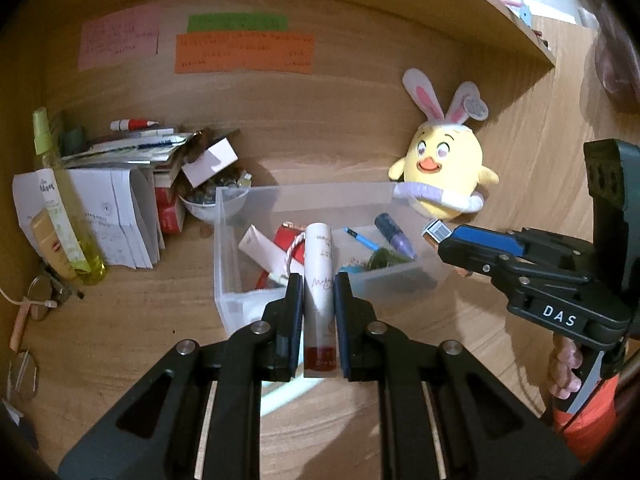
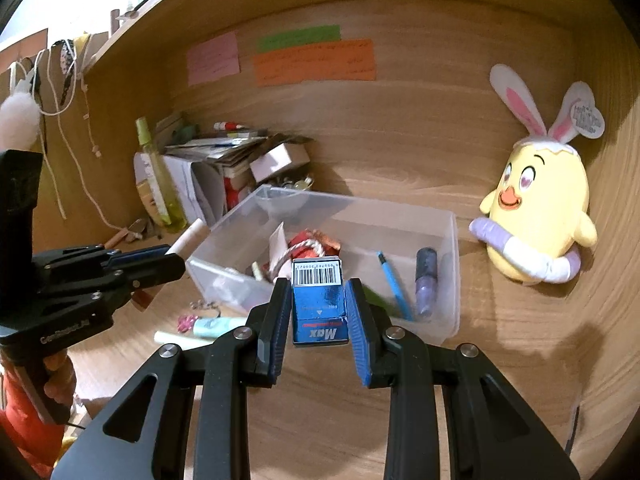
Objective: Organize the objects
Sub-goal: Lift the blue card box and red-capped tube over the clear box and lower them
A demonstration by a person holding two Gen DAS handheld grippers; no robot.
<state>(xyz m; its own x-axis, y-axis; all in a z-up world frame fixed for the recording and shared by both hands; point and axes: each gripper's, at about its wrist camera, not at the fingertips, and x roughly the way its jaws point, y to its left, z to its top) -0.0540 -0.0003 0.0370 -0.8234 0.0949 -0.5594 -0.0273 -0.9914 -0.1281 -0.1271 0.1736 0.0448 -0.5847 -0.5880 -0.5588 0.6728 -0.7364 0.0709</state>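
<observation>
Nearest, a white cosmetic tube (image 1: 318, 300) is clamped in the left gripper (image 1: 319, 296); a blue Max staple box (image 2: 319, 300) is pinched in the right gripper (image 2: 318, 300). Beyond, the clear plastic bin (image 2: 450, 280) is already holding pens and packets. Each item is best carried level over the rim, then released low inside, clear of the other gripper.

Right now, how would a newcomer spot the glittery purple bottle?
Find the clear plastic bin on the wooden desk. Inside, near the yellow chick plush, the glittery purple bottle lies beside a thin blue pen, fatter and sparkly.
</observation>
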